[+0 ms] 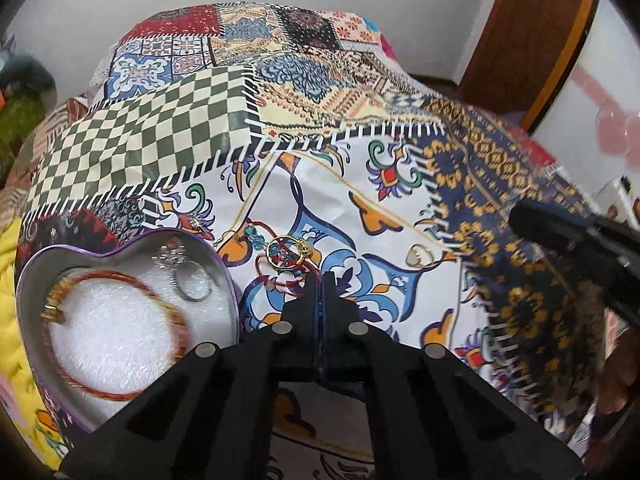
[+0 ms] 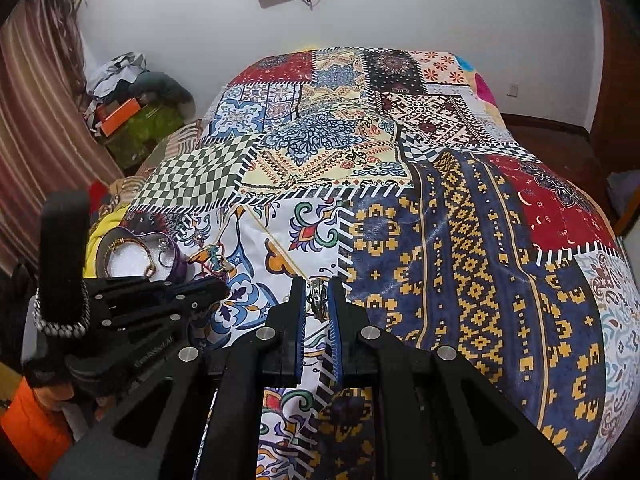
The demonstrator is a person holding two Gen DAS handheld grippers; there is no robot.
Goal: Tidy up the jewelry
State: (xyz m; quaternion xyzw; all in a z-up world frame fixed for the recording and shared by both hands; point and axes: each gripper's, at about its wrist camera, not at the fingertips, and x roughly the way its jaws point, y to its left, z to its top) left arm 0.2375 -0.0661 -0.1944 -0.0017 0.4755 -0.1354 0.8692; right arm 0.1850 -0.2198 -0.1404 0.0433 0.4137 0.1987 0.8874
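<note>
right gripper (image 2: 318, 300) around ring (image 2: 317, 296)

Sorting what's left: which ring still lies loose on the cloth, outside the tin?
The gold ring right of the left gripper; the silver ring already sits inside the heart-shaped tin.

Heart-shaped tin (image 1: 224, 276) left of left gripper (image 1: 319, 280), open, holding red-gold bangle (image 1: 116, 336) and silver rings (image 1: 194, 284); red cord bracelet (image 1: 280, 272) with gold ring pinched at its tips; small ring (image 2: 317, 296) upright between right gripper (image 2: 318, 300) fingers
</note>
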